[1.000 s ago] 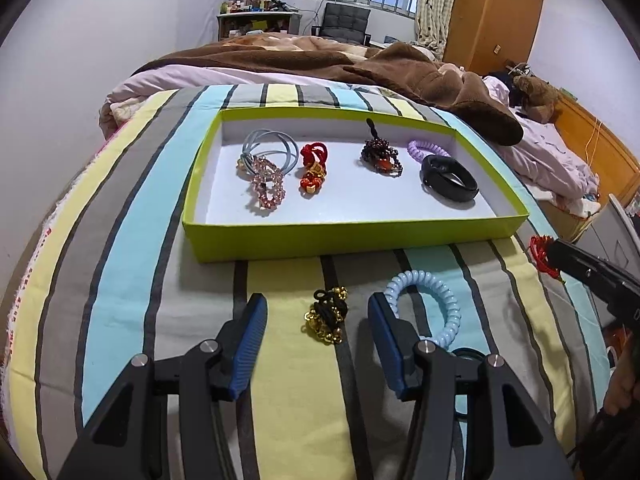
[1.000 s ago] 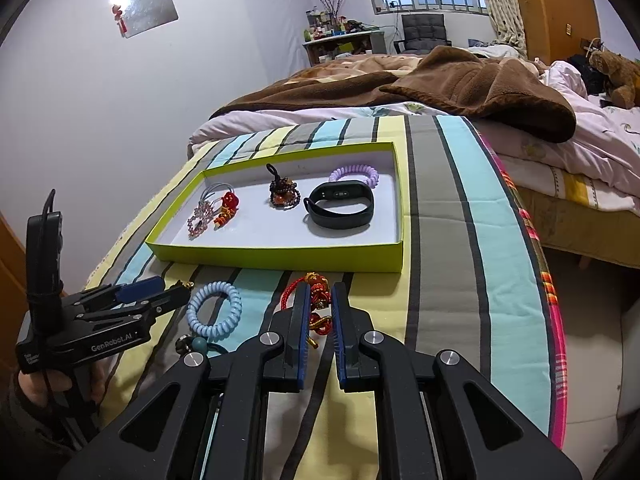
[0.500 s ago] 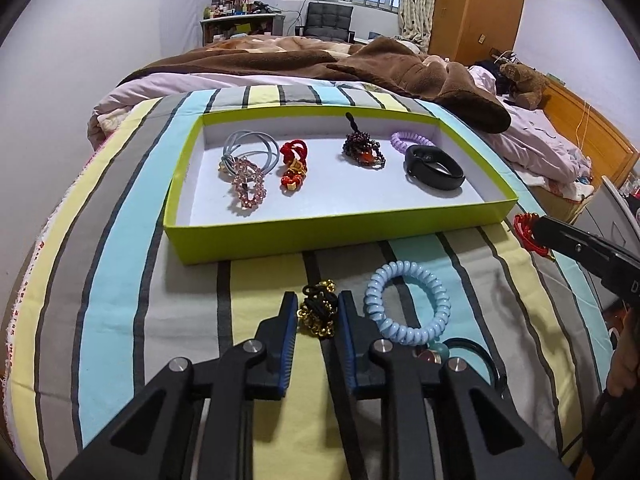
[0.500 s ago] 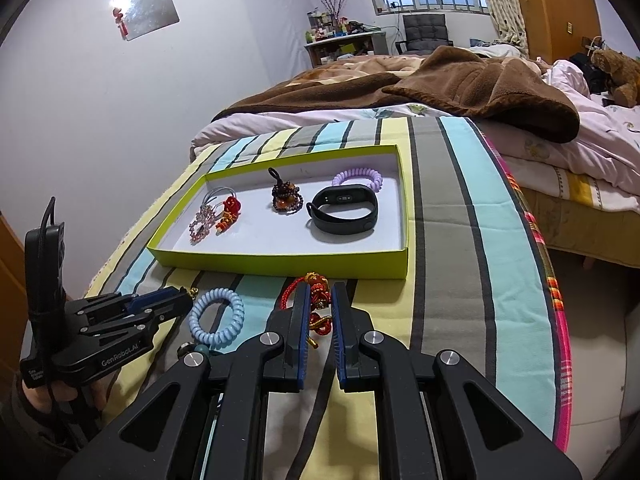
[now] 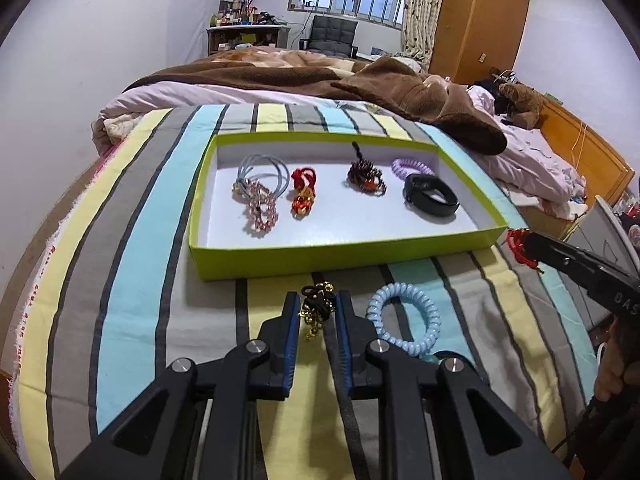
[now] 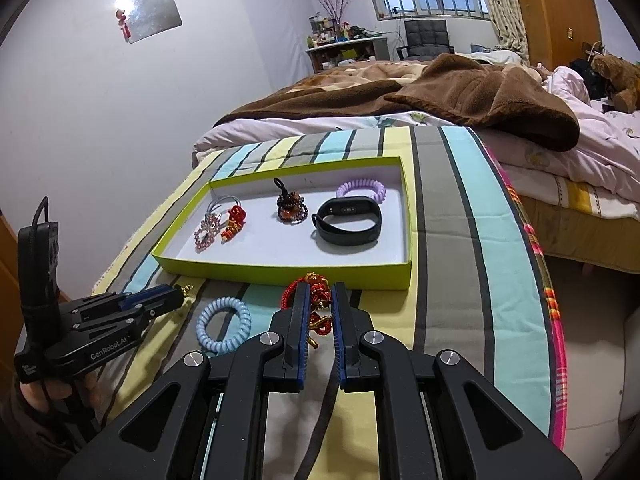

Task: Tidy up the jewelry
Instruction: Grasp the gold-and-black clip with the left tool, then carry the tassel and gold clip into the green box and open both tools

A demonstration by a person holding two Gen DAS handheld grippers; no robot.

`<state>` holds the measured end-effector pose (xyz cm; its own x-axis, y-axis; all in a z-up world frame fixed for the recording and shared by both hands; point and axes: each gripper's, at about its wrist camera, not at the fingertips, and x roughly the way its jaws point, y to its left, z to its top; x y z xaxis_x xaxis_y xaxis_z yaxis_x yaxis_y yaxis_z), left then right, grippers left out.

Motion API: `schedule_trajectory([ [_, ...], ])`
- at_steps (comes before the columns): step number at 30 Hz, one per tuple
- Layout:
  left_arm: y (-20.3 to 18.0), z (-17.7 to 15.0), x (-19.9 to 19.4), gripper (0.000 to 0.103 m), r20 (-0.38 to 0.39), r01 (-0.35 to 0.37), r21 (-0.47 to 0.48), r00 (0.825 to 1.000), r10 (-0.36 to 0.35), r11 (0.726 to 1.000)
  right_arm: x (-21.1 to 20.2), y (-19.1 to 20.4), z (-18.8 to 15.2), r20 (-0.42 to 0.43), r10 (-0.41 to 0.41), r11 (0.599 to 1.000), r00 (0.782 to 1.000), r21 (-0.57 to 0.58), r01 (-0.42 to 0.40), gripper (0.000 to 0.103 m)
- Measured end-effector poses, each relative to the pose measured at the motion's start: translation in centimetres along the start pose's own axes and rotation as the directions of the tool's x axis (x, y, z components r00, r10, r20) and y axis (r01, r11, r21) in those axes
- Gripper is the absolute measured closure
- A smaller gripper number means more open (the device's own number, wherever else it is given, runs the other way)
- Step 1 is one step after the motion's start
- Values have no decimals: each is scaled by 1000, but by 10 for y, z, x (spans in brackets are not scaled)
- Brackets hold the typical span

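1. Bedroom, grey daylight: a striped cloth [image 5: 136,264] in blue, yellow and grey covers the surface, with a rumpled brown blanket [image 5: 320,76] on the bed behind it.
2. Left wrist view: a shallow lime-green tray [image 5: 332,258] sits on the cloth, and inside it lie a pale blue hair tie with pink beads [image 5: 260,192], a red knot charm [image 5: 303,194], a dark beaded piece [image 5: 366,176], a purple coil tie [image 5: 410,166] and a black wristband [image 5: 430,199].
3. Just in front of the tray's near wall, the left gripper [image 5: 318,312] is closing, its blue pads pressing on a black-and-gold chain trinket [image 5: 317,310] that lies on the cloth.
4. A light blue spiral hair tie [image 5: 404,320] lies just to the trinket's right, free of the fingers.
5. Right wrist view: the right gripper [image 6: 319,312] stands narrow, pinching a red braided cord ornament [image 6: 316,300] close to the tray's front edge.
6. From here the left gripper [image 6: 176,300] shows at the left edge, held in a hand [image 6: 48,392], with the spiral tie between the two tools.
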<state>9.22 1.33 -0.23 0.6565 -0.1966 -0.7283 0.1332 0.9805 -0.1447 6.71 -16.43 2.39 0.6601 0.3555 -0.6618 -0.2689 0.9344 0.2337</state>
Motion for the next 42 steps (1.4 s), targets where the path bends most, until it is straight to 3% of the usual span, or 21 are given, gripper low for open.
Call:
schedule_trajectory([
  [8,1,27,-11,85,55,35,-4,998,-35,999,0,6,16,14,9,1000,1000,-15,-9,92],
  [17,10,73,5,85,83,60,-10,995,-59,998,23,17,39,1,27,999,1000,-43,-27,92],
  [30,26,102,62,85,19,68,-43,998,-67,997,92,21,54,-99,23,996,995,-84,-32,92],
  [42,25,106,97,85,-39,63,-47,997,-65,997,117,26,56,-139,1,993,990,-119,-18,92],
])
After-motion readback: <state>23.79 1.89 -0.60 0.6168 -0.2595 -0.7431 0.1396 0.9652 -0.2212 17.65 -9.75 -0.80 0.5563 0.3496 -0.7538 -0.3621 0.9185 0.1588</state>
